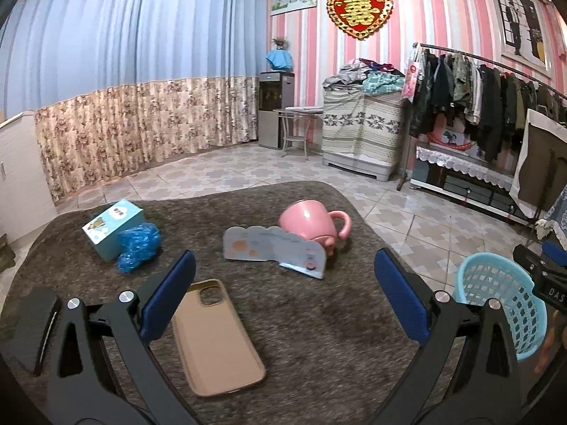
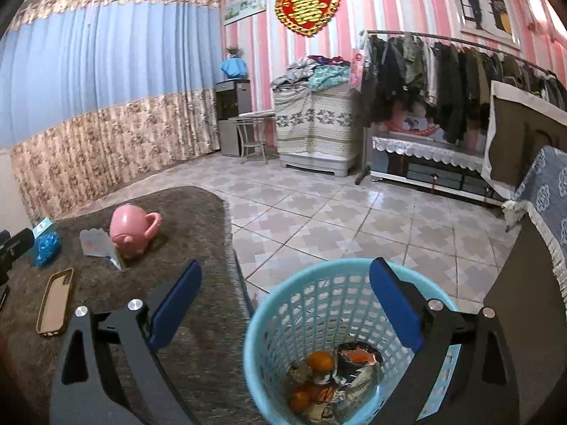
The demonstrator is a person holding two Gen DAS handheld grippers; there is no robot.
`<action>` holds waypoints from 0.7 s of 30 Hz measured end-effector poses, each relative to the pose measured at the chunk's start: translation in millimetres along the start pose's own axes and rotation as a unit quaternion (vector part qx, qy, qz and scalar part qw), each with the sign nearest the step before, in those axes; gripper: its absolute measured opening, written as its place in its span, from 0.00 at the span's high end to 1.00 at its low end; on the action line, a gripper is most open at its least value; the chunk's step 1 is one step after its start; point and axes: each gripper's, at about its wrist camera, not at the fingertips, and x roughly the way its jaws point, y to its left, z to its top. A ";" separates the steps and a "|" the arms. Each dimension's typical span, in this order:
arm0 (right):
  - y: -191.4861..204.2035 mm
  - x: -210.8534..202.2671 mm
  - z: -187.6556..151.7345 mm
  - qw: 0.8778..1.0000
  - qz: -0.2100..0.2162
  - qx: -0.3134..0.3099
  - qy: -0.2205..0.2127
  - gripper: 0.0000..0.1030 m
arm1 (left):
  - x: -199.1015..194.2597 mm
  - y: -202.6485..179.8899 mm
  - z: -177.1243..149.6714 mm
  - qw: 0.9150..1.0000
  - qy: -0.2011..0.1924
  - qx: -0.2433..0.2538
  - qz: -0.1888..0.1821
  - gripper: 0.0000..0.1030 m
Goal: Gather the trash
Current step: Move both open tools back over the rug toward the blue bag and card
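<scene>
My left gripper (image 1: 285,269) hangs open over the brown furry table cover (image 1: 301,318), nothing between its blue pads. Ahead lie a crumpled blue plastic wrapper (image 1: 138,248), a teal box (image 1: 112,227), a folded pale card (image 1: 274,252) and a tipped pink cup (image 1: 312,225). A tan phone case (image 1: 216,336) lies near the left finger. My right gripper (image 2: 283,279) is open above the light blue basket (image 2: 273,318), which holds orange peel (image 2: 319,361) and a crumpled wrapper (image 2: 358,354). Nothing is between its pads.
A black flat object (image 1: 33,322) lies at the table's left edge. The basket (image 1: 496,294) stands off the table's right side on tiled floor (image 2: 336,219). A dark cabinet (image 2: 524,318) with a blue cloth stands right of it. A clothes rack (image 1: 489,102) lines the far wall.
</scene>
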 end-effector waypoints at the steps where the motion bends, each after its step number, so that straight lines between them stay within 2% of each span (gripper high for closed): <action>1: 2.5 -0.5 -0.3 1.000 0.003 -0.003 0.000 0.09 | -0.8 3.5 -0.3 1.000 0.000 -0.002 0.002 0.05; 21: 58.9 2.7 -0.3 0.999 0.038 -0.036 0.005 0.09 | -5.9 76.6 -1.4 0.998 0.003 -0.044 0.038 0.05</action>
